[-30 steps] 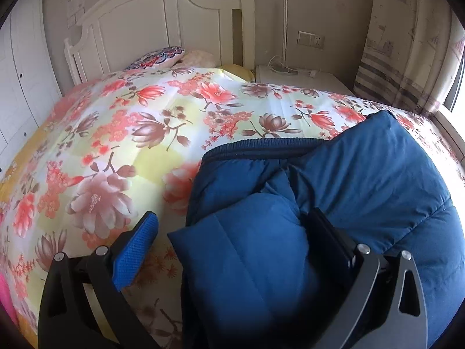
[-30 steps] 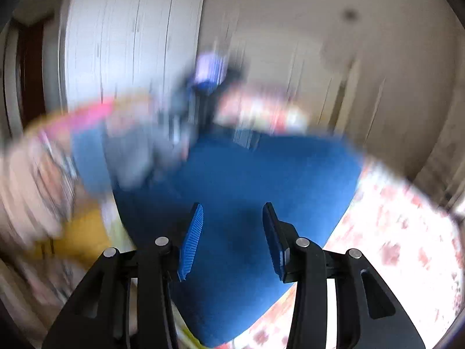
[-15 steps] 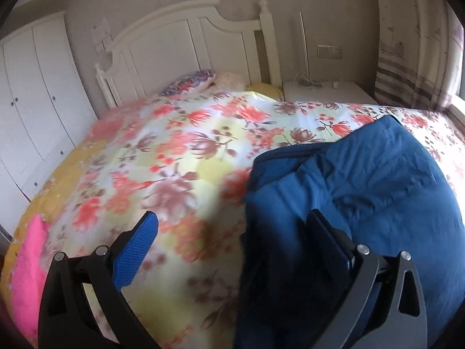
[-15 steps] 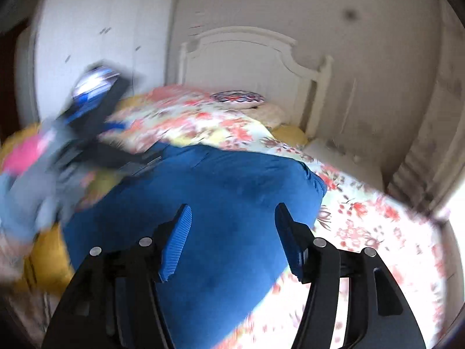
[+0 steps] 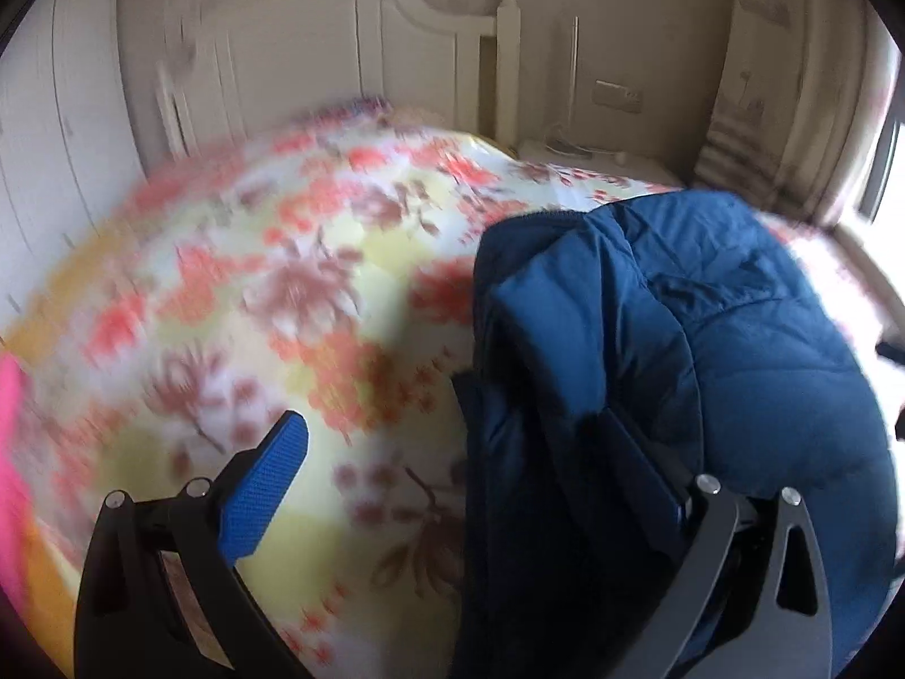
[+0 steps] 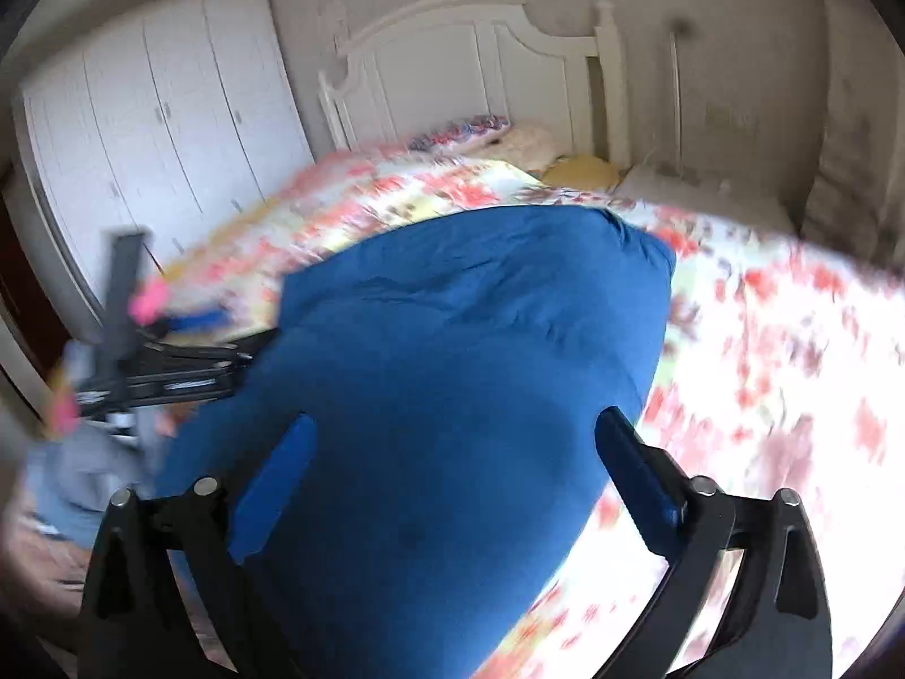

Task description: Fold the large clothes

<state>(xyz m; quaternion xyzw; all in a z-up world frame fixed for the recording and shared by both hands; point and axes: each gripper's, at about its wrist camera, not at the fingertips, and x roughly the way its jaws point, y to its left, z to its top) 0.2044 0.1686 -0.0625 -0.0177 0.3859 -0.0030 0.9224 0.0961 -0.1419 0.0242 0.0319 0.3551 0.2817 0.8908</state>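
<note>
A blue puffer jacket [image 5: 707, 351] lies folded in a bulky heap on the floral bedspread [image 5: 317, 305]. My left gripper [image 5: 458, 464] is open at the jacket's left edge; its left finger is over the bedspread and its right finger lies against the jacket fabric. In the right wrist view the jacket [image 6: 452, 396] fills the middle. My right gripper [image 6: 458, 464] is wide open just above it, one finger on each side. The left gripper [image 6: 169, 362] shows blurred at the jacket's left side.
A white headboard [image 6: 481, 62] and pillows [image 6: 481, 130] stand at the far end of the bed. A white wardrobe [image 6: 158, 130] is at the left, a nightstand [image 5: 594, 161] and curtain [image 5: 792, 85] at the right. A pink cloth [image 5: 8, 452] lies at the bed's left edge.
My right gripper has opened wider and swung over the jacket. My left gripper has stayed open and shifted along the jacket's left edge; both views are blurred by motion.
</note>
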